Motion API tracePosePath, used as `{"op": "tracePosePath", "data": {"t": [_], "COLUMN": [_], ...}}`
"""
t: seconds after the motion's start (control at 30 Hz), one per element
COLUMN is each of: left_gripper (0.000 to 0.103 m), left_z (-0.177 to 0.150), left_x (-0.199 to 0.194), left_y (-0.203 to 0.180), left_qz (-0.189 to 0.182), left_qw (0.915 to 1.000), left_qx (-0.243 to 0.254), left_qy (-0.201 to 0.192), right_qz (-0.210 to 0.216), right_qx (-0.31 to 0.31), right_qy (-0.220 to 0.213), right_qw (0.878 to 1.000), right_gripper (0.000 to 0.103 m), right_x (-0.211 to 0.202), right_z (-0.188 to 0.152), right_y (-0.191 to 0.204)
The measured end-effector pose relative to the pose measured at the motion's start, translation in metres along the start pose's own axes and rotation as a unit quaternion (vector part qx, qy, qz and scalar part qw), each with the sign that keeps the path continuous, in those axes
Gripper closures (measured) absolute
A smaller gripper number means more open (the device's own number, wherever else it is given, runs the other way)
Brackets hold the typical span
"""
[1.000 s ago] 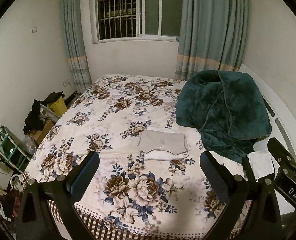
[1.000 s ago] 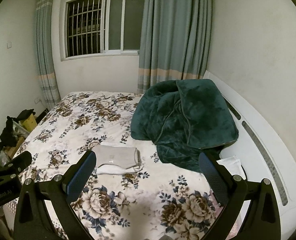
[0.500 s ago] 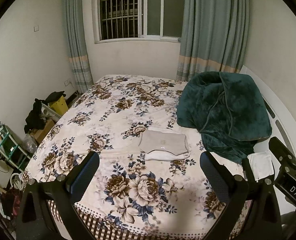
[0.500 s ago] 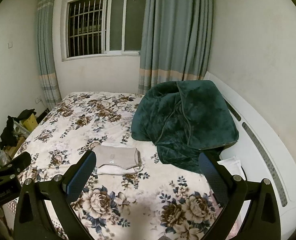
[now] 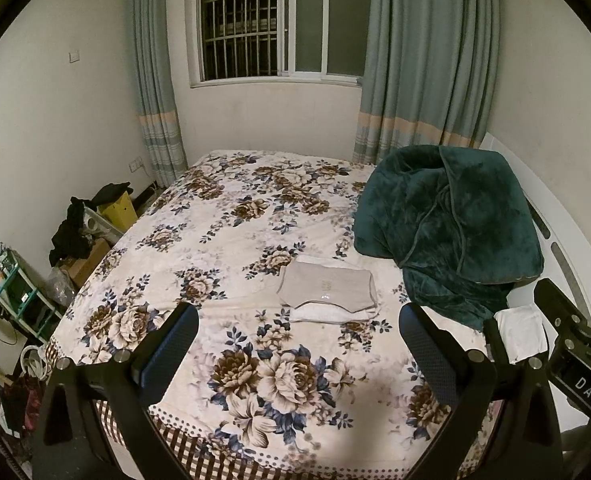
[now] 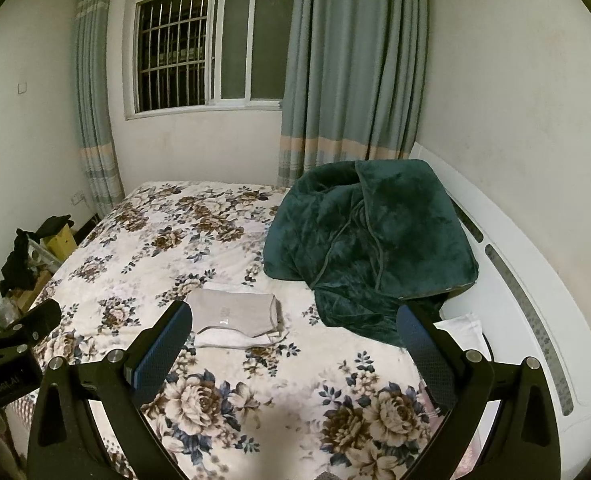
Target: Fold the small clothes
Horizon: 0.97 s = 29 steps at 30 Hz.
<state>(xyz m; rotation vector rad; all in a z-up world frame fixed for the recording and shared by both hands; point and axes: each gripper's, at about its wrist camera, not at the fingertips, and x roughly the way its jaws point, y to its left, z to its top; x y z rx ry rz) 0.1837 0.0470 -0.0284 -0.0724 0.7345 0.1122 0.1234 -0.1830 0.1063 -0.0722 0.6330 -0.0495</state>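
Note:
A folded grey garment (image 5: 327,289) lies on top of a folded white one (image 5: 327,314) in the middle of the flowered bed (image 5: 235,216). The stack also shows in the right wrist view (image 6: 235,314). My left gripper (image 5: 297,338) is open and empty, held above the bed's near end, well short of the stack. My right gripper (image 6: 293,336) is open and empty, also held back from the stack. The right gripper's body shows at the right edge of the left wrist view (image 5: 575,344).
A heaped dark green blanket (image 5: 447,236) lies on the bed's right side by the white headboard (image 6: 527,280). A small white cloth (image 5: 521,334) lies below it. Boxes, dark clothes (image 5: 75,224) and a shelf rack (image 5: 11,292) stand on the floor left of the bed.
Both views have tilted up very slightly. The folded stack and both open grippers are otherwise as before.

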Motion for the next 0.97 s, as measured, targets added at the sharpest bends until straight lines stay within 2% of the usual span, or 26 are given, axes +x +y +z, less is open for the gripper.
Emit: {"op": "tracePosePath", "data": {"t": [0.97], "left_gripper": [0.0], "left_z": [0.0086], "left_x": [-0.0066], "left_y": [-0.0008], "left_qz": [0.005], "left_qw": [1.0], "left_qx": [-0.006], "left_qy": [-0.003], "right_qz": [0.017], "right_qx": [0.001], "right_qy": [0.0], "right_qw": [1.0], "right_gripper": [0.0], "right_x": [-0.0018], "right_z": [-0.0002], "right_y": [0.0081]}}
